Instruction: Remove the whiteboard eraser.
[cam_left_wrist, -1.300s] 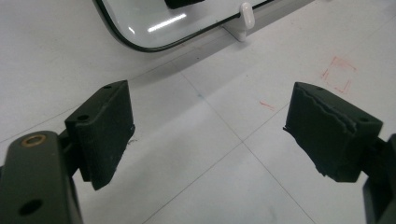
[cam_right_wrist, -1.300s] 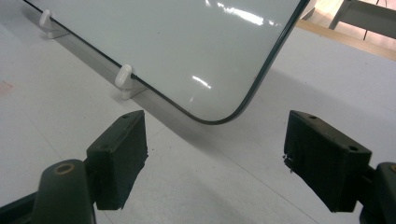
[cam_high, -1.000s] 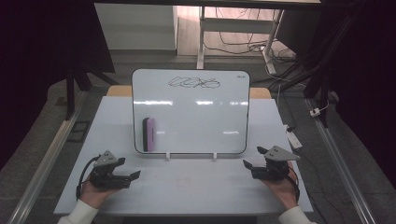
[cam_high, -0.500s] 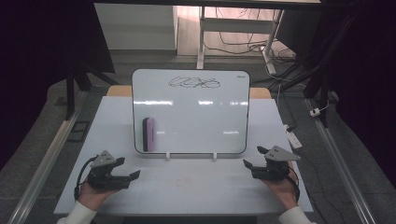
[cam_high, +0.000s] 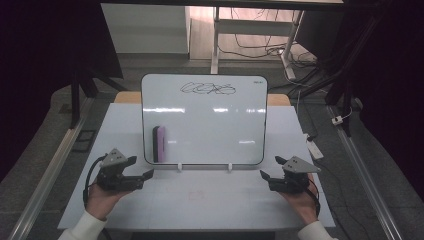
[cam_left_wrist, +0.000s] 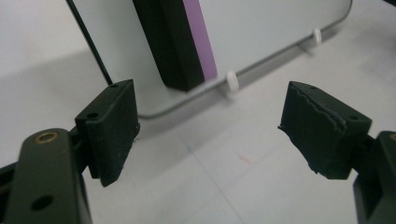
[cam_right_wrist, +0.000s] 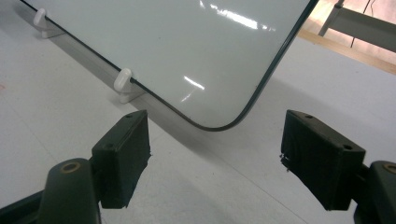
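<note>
From my remote seat I start with the bench (cam_high: 200, 200), a white top that carries everything. Standing on it toward twelve o'clock is the whiteboard (cam_high: 210, 125), propped upright on two small white clips (cam_high: 179, 166), with a black scribble (cam_high: 207, 89) near its top edge. That scribble is intact, so I judge the work, which looks like wiping the board, has not begun: nothing is picked up and every step is left. Stuck to the board's face at its lower left, about eight o'clock from the board's centre, is the eraser (cam_high: 158, 144), black with a pink back, upright and just above the bottom rim; in the left gripper view the eraser (cam_left_wrist: 180, 42) sits straight ahead at twelve o'clock, near but apart from the jaws. My left tool (cam_high: 145, 175) rests at seven o'clock on the bench, jaws spread wide and empty, aimed toward the eraser. My right tool (cam_high: 265, 176) lies at five o'clock, its jaws likewise parted with nothing between them, looking at the board's rounded lower corner (cam_right_wrist: 219, 125). I see no containers on the bench, so there are no contents to report.
</note>
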